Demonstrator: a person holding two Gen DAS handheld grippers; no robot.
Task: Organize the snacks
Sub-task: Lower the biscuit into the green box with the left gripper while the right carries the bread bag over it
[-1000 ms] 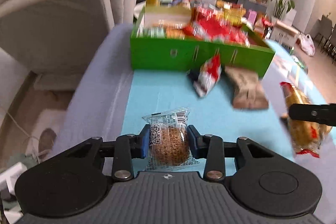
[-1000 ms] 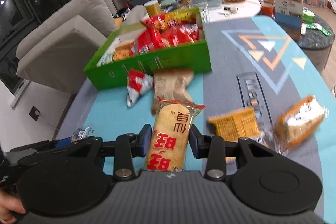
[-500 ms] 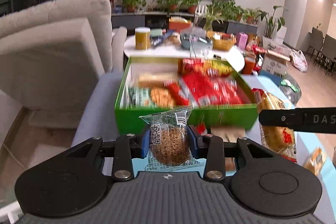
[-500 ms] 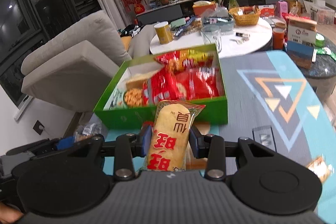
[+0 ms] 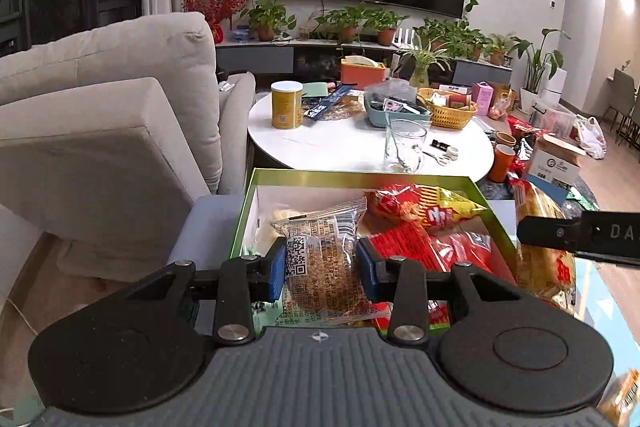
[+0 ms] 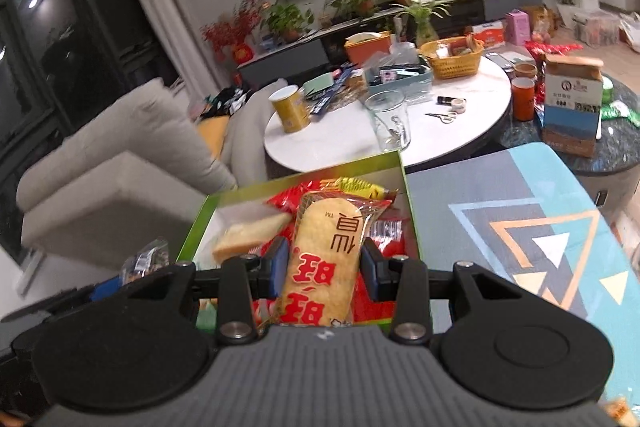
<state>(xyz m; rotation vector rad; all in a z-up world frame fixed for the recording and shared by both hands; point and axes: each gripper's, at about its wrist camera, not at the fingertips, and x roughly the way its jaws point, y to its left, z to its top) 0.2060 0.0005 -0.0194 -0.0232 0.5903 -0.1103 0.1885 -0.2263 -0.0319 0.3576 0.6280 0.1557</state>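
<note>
The left hand-held gripper is clamped on a clear-wrapped round brown biscuit, its blue pads pressing both sides of the packet, which stands upright between them. The right hand-held gripper is clamped the same way on a long pale rice cracker in a wrapper with red lettering, also upright. Both snacks hang above the near edge of a green box, which sits at twelve o'clock from each gripper on a tabletop covered with a blue and grey patterned mat. Inside the box, red and yellow snack bags fill the side toward three o'clock, and a pale slice of cake lies toward nine o'clock. In the left wrist view the right gripper's finger and its cracker show at three o'clock. Beyond the box, farther toward twelve o'clock, stands a round white table carrying a yellow can, a glass jar and a wicker basket. A beige sofa fills the nine o'clock side.
</note>
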